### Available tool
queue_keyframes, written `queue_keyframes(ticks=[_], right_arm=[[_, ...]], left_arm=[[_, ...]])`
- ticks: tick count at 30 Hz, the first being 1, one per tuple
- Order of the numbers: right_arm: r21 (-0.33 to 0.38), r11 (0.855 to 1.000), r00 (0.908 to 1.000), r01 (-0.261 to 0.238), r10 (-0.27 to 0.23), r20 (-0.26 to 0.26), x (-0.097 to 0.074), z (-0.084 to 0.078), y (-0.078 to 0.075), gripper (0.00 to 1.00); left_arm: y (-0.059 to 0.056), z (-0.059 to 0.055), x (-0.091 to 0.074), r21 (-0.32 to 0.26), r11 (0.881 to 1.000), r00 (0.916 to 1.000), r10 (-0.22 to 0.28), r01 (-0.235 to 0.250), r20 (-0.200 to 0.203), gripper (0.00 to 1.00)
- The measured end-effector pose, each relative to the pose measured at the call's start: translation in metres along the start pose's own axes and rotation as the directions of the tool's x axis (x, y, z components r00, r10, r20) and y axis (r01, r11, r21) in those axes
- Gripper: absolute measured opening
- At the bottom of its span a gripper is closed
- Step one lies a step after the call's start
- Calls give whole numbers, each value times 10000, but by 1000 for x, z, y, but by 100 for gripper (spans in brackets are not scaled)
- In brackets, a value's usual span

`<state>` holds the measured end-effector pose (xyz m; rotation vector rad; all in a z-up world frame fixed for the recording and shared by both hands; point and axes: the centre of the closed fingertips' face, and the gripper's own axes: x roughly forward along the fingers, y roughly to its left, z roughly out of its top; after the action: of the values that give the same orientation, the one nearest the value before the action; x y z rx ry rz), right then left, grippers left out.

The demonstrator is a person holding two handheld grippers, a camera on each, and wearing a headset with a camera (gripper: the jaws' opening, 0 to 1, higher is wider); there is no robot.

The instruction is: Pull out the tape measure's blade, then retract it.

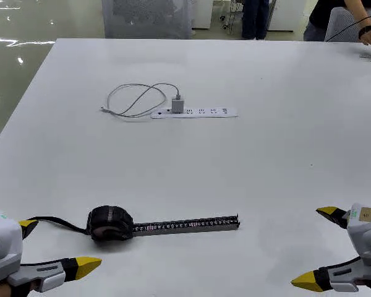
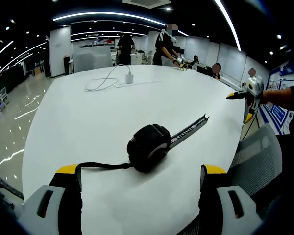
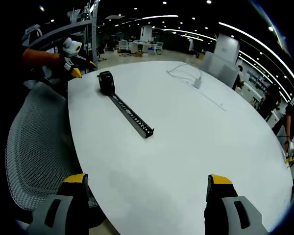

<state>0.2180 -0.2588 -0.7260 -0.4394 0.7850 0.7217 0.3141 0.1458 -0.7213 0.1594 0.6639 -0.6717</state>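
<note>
Tape measure (image 1: pixel 110 223) lies near the white table's (image 1: pixel 247 167) front edge, its blade (image 1: pixel 185 225) extended flat toward the right gripper (image 1: pixel 315 246). What looks like a wrist strap (image 1: pixel 55 221) trails toward the left gripper (image 1: pixel 60 244). Both grippers' jaws gape wide, holding nothing, each clear of the tape measure

Count: 1 table (image 1: pixel 278 154), 1 tape measure (image 1: pixel 110 223), 1 power strip (image 1: pixel 201 113), 1 charger (image 1: pixel 177 105), 1 cable (image 1: pixel 131 100), 2 grippers: left gripper (image 1: pixel 62 244), right gripper (image 1: pixel 309 246).

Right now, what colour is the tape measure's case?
Black. The case shows best in the left gripper view.
</note>
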Motion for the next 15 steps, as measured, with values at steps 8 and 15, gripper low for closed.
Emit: queue_keyframes(ticks=[8, 15], right_arm=[[-219, 9994, 9991, -267, 260, -339, -1, 7, -9, 99], [-529, 9975, 9976, -464, 436, -538, 0, 13, -11, 99]], left_arm=[[-15, 0, 12, 776, 9967, 9986, 264, -228, -458, 99], [-24, 9, 21, 250, 9996, 9997, 153, -148, -191, 99]])
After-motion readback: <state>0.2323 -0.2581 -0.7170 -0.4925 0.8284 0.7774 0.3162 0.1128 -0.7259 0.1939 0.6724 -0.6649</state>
